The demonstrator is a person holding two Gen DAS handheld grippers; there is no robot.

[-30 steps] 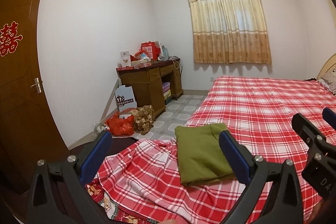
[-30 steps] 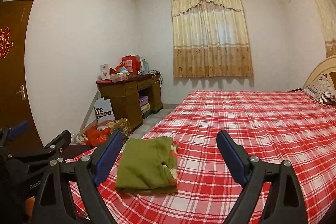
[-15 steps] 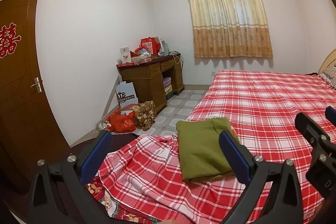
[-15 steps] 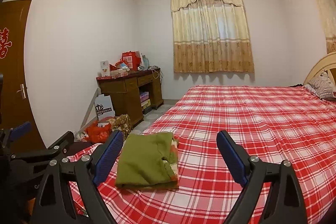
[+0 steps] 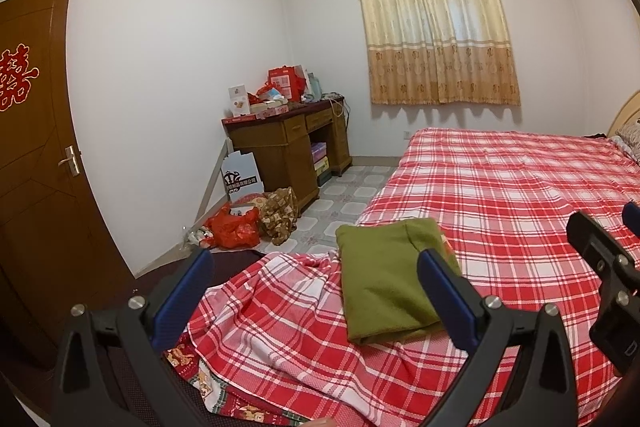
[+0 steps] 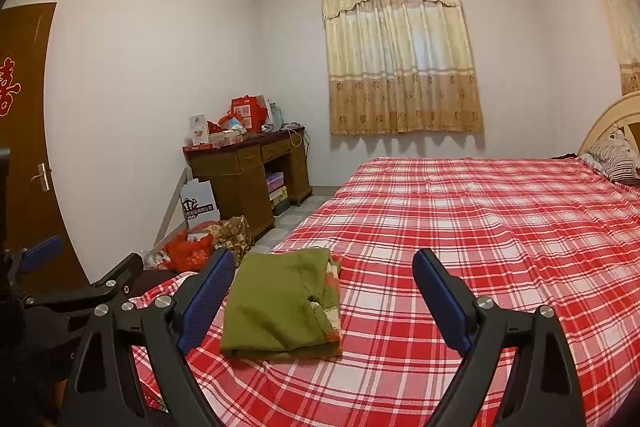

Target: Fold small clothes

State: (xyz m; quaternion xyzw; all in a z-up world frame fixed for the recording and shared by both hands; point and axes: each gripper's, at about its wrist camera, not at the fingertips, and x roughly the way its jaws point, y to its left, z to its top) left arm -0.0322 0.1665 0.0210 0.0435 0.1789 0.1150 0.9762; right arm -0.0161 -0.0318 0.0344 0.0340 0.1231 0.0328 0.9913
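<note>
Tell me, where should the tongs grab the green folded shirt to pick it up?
Probably the near folded edge of the green shirt. It lies flat on the plaid bedsheet, and that thick edge faces the open right tongs, so come in low from the front and pinch all layers together.

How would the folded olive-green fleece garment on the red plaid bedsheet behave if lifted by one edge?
The folded olive-green fleece garment would probably flop and unfold, since its soft layers lie loosely stacked. It looks light, barely denting the red plaid bedsheet. Its matte, fuzzy surface suggests little slipping.
</note>
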